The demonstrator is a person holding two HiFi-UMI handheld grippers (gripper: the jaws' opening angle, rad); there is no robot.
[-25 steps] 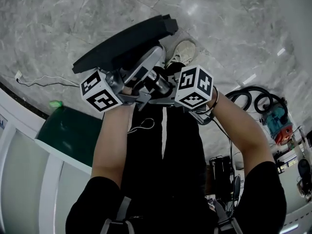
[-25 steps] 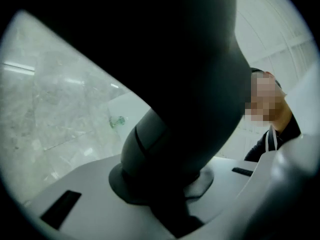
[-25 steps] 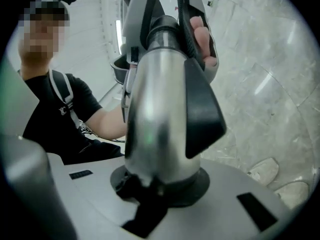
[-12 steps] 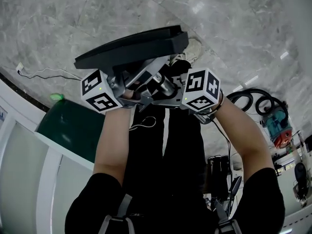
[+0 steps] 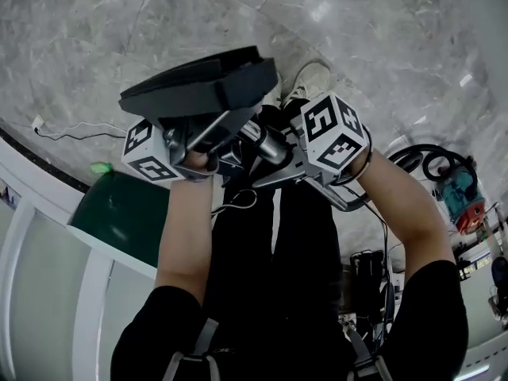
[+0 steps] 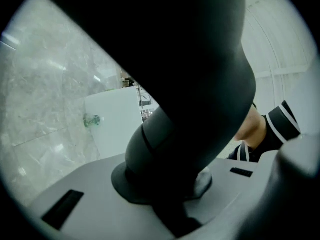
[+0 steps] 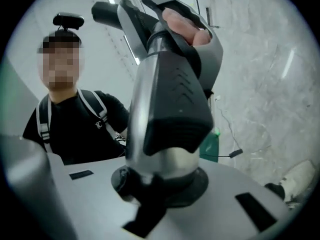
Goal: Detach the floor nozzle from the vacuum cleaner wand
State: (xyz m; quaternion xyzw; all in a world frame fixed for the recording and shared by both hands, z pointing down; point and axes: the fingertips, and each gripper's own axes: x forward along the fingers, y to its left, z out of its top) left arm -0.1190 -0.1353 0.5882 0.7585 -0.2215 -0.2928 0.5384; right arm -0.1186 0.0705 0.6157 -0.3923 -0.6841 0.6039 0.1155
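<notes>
A: As I look down from the head camera, where is the nozzle (image 5: 198, 86)?
B: Held up off the floor (image 5: 95, 38), tilted, above my legs (image 5: 270, 236)
A: And the grips?
B: My left hand-held gripper (image 5: 213, 137) has just been closing and clamps its dark neck. My right hand-held gripper (image 5: 278, 161) sits narrow, clamped on the silver wand (image 5: 268, 141), just beside the left one

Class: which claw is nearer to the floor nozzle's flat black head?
Left. The left claw, its jaws just closed further onto the nozzle neck, sits right beside the nozzle head; the right claw is shut on the silver wand, farther from that head.
</notes>
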